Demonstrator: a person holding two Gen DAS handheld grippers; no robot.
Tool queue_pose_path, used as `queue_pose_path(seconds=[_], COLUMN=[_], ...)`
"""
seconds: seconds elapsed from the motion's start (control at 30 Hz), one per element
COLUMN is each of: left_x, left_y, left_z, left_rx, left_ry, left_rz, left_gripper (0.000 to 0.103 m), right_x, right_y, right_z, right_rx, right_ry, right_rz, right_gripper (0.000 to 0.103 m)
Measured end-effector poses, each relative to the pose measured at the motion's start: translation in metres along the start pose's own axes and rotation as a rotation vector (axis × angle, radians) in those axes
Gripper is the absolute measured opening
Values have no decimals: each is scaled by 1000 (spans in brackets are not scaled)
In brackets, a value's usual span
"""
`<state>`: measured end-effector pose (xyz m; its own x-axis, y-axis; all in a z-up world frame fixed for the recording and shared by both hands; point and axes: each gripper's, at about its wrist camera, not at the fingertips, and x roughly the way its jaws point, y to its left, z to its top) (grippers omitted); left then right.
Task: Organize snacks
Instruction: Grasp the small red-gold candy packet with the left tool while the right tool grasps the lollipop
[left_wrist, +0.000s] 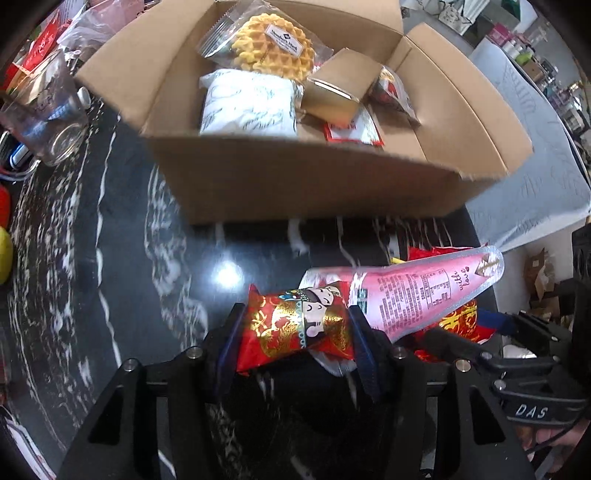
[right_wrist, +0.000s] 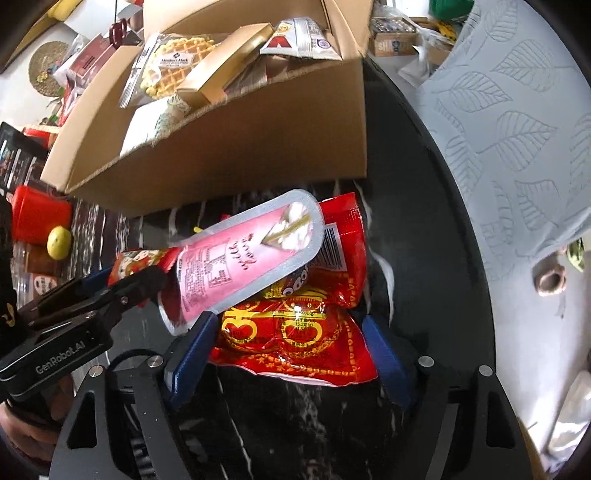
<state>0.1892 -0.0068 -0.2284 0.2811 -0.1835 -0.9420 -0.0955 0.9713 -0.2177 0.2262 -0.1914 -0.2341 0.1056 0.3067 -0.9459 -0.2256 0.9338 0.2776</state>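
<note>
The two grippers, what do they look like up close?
Both are matte black handheld frames with silver bolt heads and blue finger pads. The left gripper carries white "GenRobot.AI" lettering on its side; the right gripper shows white "DAS" lettering.

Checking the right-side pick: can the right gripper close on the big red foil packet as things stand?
Probably yes: the right gripper already straddles the big red foil packet, though the pink cone-shaped pouch overlaps its far edge.
</note>
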Motion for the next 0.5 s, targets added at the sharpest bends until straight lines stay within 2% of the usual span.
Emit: queue_pose_path(seconds=[0.5], left_x=[-19], left_y=[-7], left_z=[-76], left_rx=[81], left_ry=[64], left_rz=[9], left_gripper=[54], right_x=[-7], right_y=[6], right_z=[-86], right_rx=[43], right_ry=[31], right_rz=[-37], right_gripper=[80])
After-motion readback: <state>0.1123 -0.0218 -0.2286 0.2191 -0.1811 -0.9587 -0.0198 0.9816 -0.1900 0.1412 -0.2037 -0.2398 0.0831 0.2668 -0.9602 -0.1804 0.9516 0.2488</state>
